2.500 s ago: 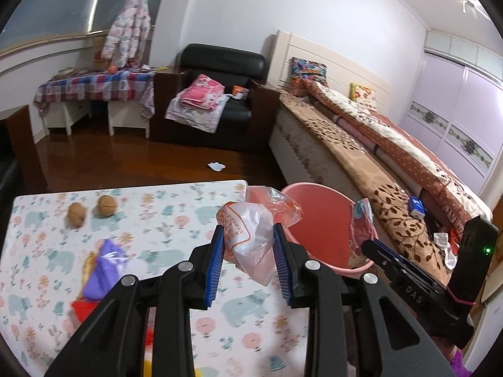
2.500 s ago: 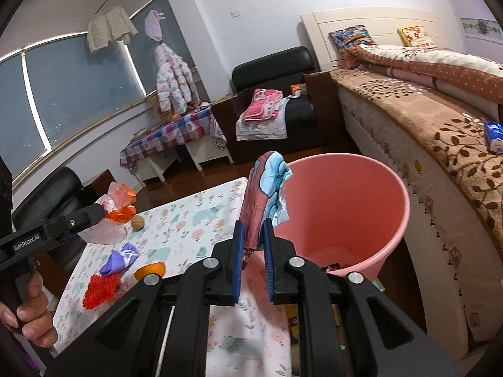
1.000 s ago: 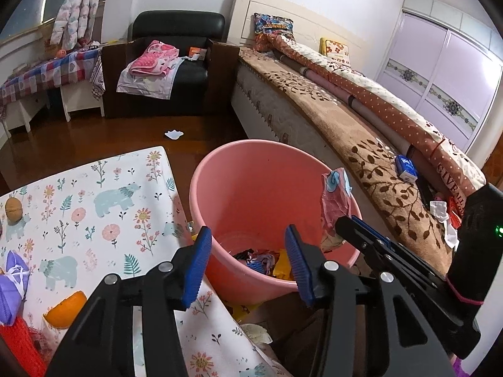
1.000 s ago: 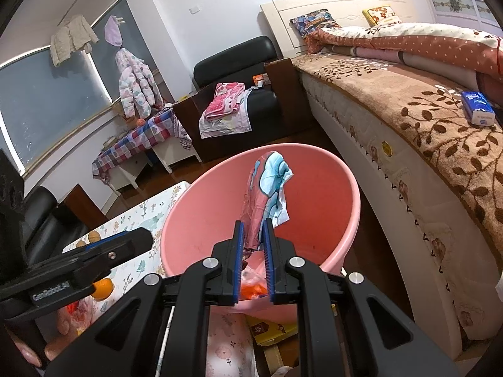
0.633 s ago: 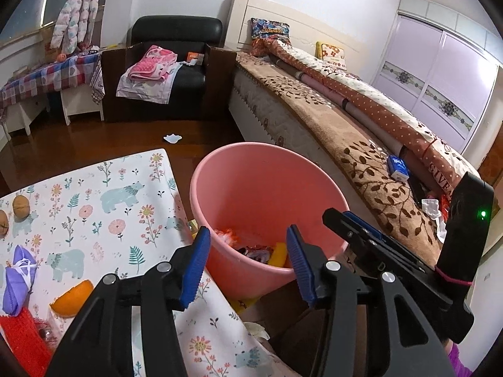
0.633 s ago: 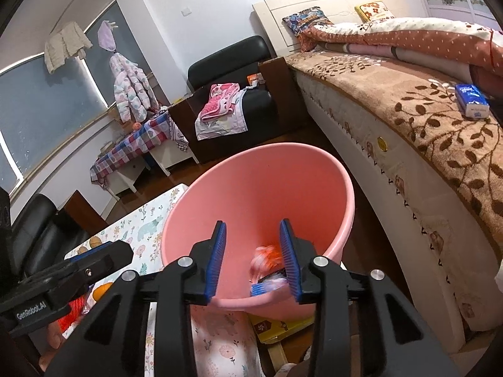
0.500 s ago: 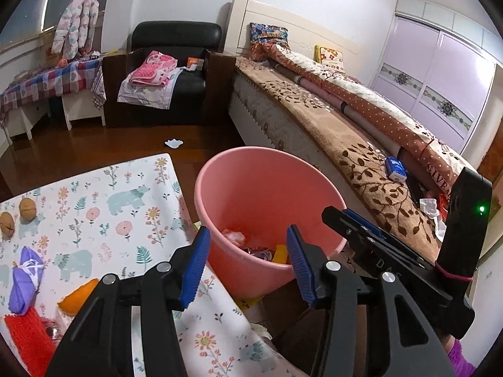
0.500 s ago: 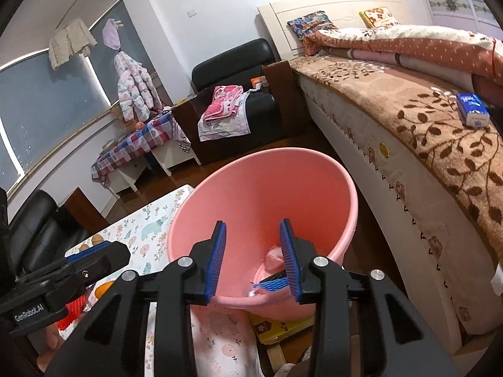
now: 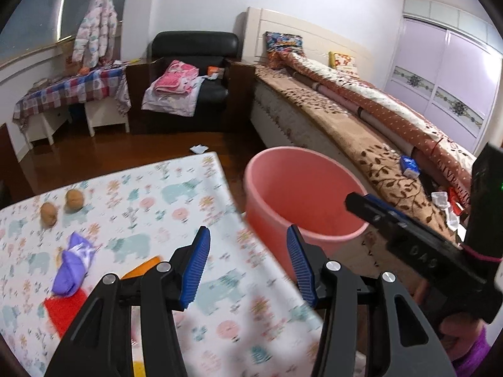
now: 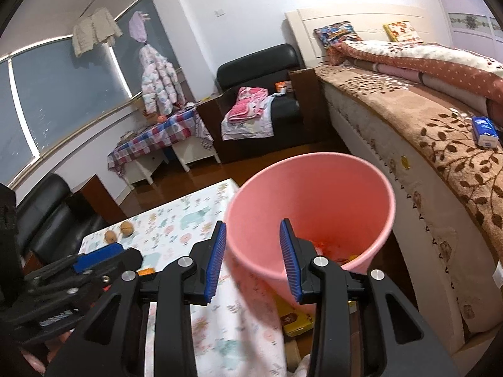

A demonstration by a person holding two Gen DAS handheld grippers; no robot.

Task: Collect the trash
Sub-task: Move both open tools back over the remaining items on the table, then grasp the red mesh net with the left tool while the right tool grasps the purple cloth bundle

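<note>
The pink bin [image 9: 298, 194] stands on the floor between the table [image 9: 176, 194] and the bed, with colourful trash [image 10: 330, 251] at its bottom. My left gripper [image 9: 246, 231] is open and empty above the table's right edge, just left of the bin. My right gripper [image 10: 252, 223] is open and empty over the bin's [image 10: 314, 194] near rim. On the table lie a purple wrapper [image 9: 74, 264], a red net [image 9: 63, 308], an orange peel [image 9: 141, 268] and two walnuts [image 9: 74, 199].
A bed [image 9: 361, 119] with a brown leaf blanket runs along the bin's right side, a blue tissue pack [image 9: 408, 165] on it. A black armchair [image 9: 195, 62] stands behind. A white scrap [image 9: 198, 148] lies on the floor, and a yellow box [image 10: 295, 320] under the bin.
The left gripper let its plastic bag fall into the bin, then the right opened and dropped its pink-blue wrapper there. Both grippers have drawn back from the bin toward the table.
</note>
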